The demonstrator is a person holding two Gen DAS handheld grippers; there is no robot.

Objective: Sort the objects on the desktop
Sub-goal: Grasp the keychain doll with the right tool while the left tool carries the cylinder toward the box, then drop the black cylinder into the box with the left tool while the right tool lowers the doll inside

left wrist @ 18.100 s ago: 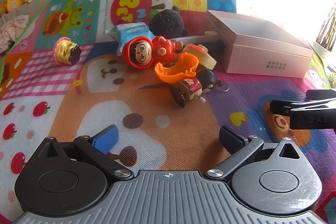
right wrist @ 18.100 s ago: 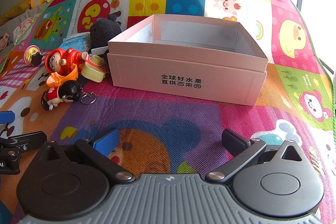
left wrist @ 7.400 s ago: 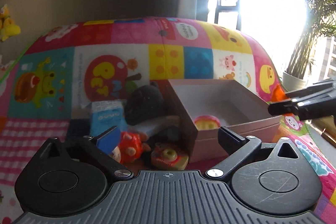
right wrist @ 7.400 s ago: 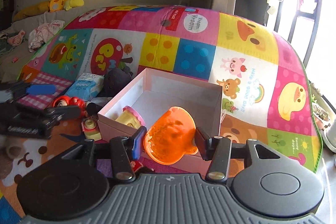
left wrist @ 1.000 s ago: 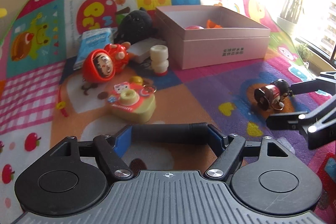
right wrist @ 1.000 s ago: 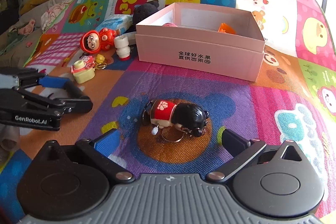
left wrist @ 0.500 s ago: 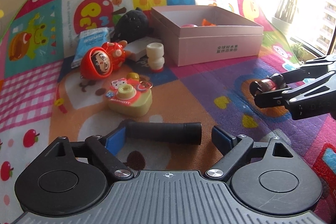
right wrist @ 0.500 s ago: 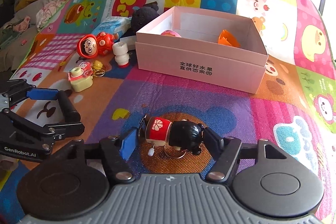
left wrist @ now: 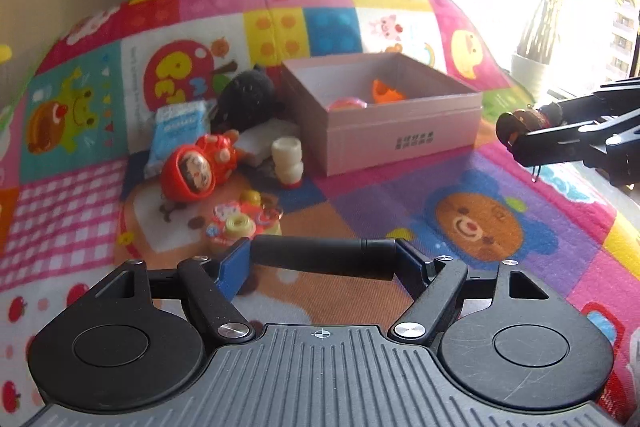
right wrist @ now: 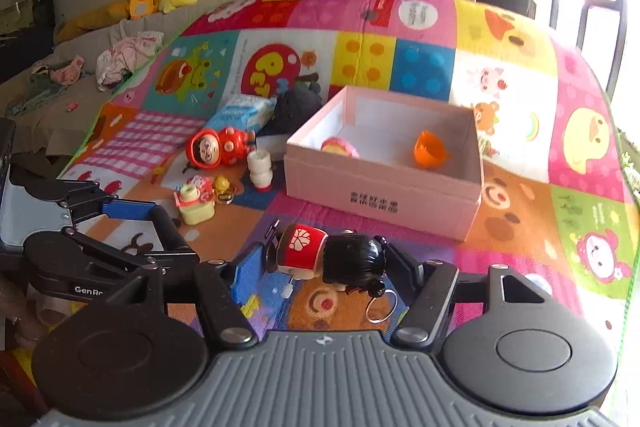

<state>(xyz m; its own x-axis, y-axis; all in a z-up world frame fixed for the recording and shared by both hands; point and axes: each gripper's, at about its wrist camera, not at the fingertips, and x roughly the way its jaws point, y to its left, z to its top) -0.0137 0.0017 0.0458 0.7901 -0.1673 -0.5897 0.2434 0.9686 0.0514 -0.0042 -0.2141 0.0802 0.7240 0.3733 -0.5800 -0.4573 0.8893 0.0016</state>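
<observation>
Two gripper (right wrist: 326,267) pads pinch the doll (right wrist: 332,259) crosswise, head apparently rightward.

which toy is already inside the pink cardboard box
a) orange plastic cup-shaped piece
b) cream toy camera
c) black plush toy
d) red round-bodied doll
a: the orange plastic cup-shaped piece lies on the floor of the pink cardboard box; the other three lie on the mat outside it.

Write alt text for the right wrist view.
The right gripper holds a small doll with black hair and a red body above a colourful play mat. Beyond it, an open pink box contains an orange toy. At left, the left gripper holds a black cylinder.
</observation>
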